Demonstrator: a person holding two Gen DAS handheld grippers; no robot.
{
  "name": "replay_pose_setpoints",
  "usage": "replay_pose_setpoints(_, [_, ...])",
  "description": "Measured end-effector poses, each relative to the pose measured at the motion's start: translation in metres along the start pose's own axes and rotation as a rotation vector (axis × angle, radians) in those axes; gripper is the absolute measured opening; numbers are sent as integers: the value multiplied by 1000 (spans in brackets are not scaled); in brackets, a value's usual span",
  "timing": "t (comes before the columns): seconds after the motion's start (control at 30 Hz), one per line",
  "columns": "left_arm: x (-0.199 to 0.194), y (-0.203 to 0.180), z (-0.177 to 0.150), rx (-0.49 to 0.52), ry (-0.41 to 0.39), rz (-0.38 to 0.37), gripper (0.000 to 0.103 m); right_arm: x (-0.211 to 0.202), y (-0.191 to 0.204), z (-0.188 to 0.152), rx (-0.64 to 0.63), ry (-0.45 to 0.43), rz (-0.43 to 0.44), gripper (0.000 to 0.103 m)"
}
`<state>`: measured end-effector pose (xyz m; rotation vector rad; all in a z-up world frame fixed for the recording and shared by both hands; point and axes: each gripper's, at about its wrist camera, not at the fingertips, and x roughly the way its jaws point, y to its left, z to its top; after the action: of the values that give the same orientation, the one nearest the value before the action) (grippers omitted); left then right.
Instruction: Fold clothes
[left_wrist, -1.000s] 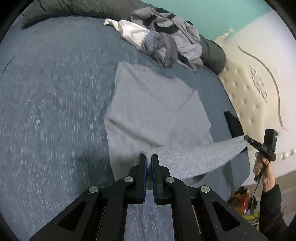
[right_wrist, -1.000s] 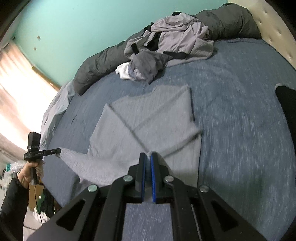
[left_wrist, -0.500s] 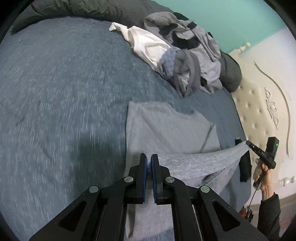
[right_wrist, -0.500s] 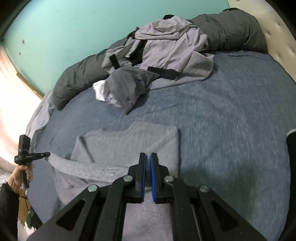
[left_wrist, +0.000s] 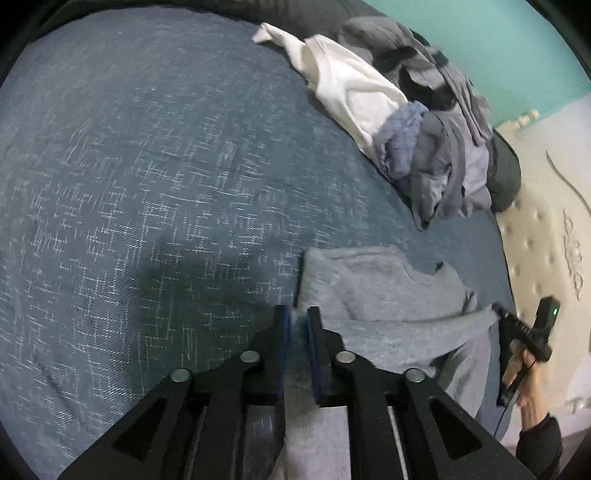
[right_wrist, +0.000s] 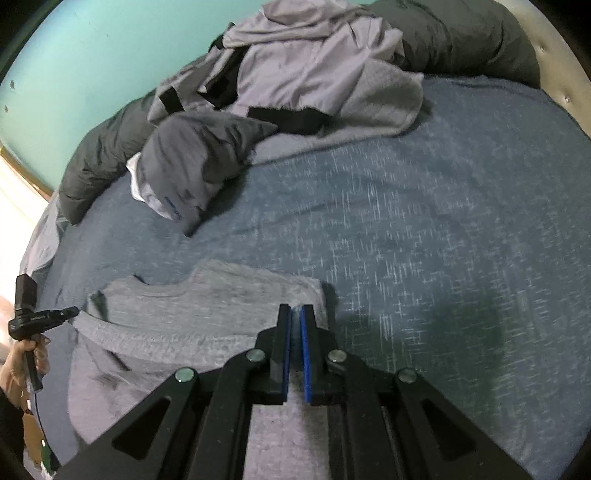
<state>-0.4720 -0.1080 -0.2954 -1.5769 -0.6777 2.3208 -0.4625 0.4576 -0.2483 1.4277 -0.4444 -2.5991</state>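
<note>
A grey shirt (left_wrist: 388, 288) (right_wrist: 207, 306) lies on the blue bed (left_wrist: 147, 166), its lower part folded up over the chest towards the collar. My left gripper (left_wrist: 297, 314) holds one corner of the folded edge, jaws a narrow gap apart; in the right wrist view that left gripper (right_wrist: 72, 313) sits at the shirt's far left corner. My right gripper (right_wrist: 294, 312) is shut on the other corner, grey cloth showing between its blue pads; the left wrist view has this right gripper (left_wrist: 496, 308) at the far right. The edge runs stretched between both, low over the shirt.
A pile of unfolded clothes (left_wrist: 436, 147) (right_wrist: 295, 74) with a white garment (left_wrist: 351, 88) lies beyond the shirt, against a dark duvet (right_wrist: 461, 33). A tufted headboard (left_wrist: 543, 240) borders the bed. A person's hand (left_wrist: 528, 387) grips the right tool.
Both grippers carried the shirt's lower edge forward over the body to near the collar and came down. The left jaws stand slightly wider apart than before.
</note>
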Motion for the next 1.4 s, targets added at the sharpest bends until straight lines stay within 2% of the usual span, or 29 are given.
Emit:
replay_pose_setpoints(0.07, [-7, 5, -1, -19, -35, -21, 21, -3, -6, -3, 27, -37, -17, 7])
replay_pose_setpoints(0.13, [-21, 12, -1, -52, -86, -44, 54, -5, -12, -6, 54, -74, -34, 8])
replay_pose_setpoints(0.17, [-30, 15, -2, -72, -114, -58, 55, -9, -16, -7, 70, -97, -37, 12])
replay_pose_setpoints(0.23, [-45, 15, -7, -64, -133, -92, 55, -27, -21, -9, 93, -131, -2, 31])
replay_pose_setpoints(0.43, [-74, 7, -65, -1, -71, -91, 56, -62, -19, -53, 39, -55, 45, 34])
replay_pose_setpoints(0.53, [-80, 7, -106, 22, -12, -91, 57, -77, -21, -92, 57, -3, 84, 45])
replay_pose_setpoints(0.63, [-85, 7, -140, 31, 29, -111, 58, -87, -23, -130, 66, 39, 121, 47])
replay_pose_setpoints(0.77, [-87, 11, -179, 22, 57, -111, 60, -89, -28, -168, 80, 82, 118, 52])
replay_pose_setpoints(0.9, [-89, 21, -198, -18, 43, -121, 64, -86, -34, -191, 126, 96, 126, 55])
replay_pose_setpoints(1.1, [-80, 23, -206, 5, 45, -115, 64, -78, -34, -201, 102, 103, 121, 56])
replay_pose_setpoints(1.27, [-70, 20, -206, 37, 60, -107, 63, -66, -19, -201, 22, 123, 104, 54])
replay_pose_setpoints(1.3, [-68, 20, -207, 43, 63, -106, 56, -64, -16, -201, 6, 127, 101, 46])
replay_pose_setpoints(1.33, [-66, 19, -207, 49, 66, -104, 43, -62, -13, -201, -10, 131, 98, 37])
replay_pose_setpoints(1.37, [-64, 18, -206, 54, 71, -105, 38, -59, -10, -201, -26, 134, 94, 32])
replay_pose_setpoints(1.4, [-61, 16, -206, 59, 76, -105, 29, -57, -7, -201, -41, 136, 93, 23])
